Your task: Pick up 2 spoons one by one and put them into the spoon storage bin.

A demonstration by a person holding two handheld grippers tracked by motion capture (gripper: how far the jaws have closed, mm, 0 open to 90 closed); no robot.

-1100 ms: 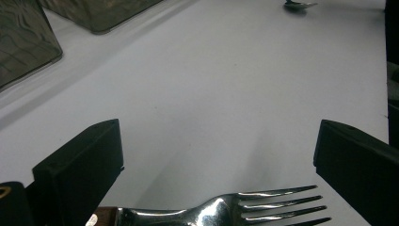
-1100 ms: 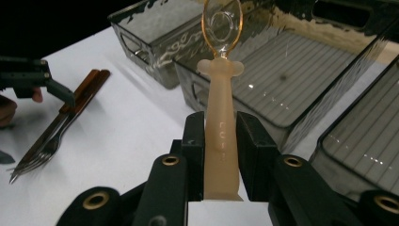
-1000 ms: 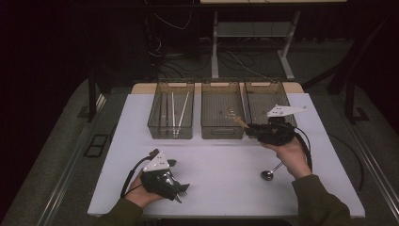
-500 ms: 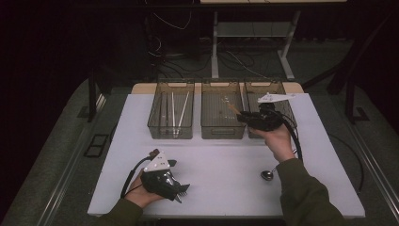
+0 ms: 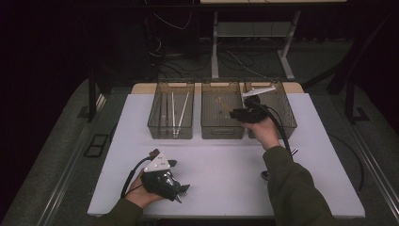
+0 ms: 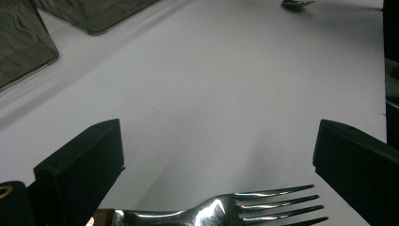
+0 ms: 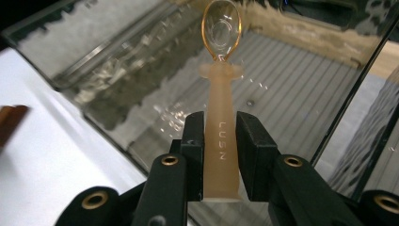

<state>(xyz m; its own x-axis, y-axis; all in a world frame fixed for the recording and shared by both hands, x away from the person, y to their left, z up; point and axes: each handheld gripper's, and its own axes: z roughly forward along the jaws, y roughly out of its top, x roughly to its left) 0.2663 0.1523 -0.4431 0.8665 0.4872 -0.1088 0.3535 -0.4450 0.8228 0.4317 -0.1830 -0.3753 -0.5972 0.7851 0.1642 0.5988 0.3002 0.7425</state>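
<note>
Since the earlier frame the right gripper [image 7: 220, 136], clamped on the spoon [image 7: 220, 94], moves over the middle bin [image 5: 222, 134] near the tabletop's far edge, ready to drop it, while the left gripper [image 6: 214, 150] rests apart.

Three bins are set in a row along the far edge of the table [image 5: 226, 179]: the left bin [image 5: 171, 115], the middle bin [image 5: 221, 117] and the right bin [image 5: 282, 113]. A spoon [image 7: 220, 99] is held by the right gripper [image 5: 245, 114] over the middle bin. The left gripper [image 5: 164, 179] is rested near the front edge, left of centre, with a fork [image 6: 221, 212] lying between its jaws. A second spoon [image 5: 266, 174] is seen on the table's right side.
</note>
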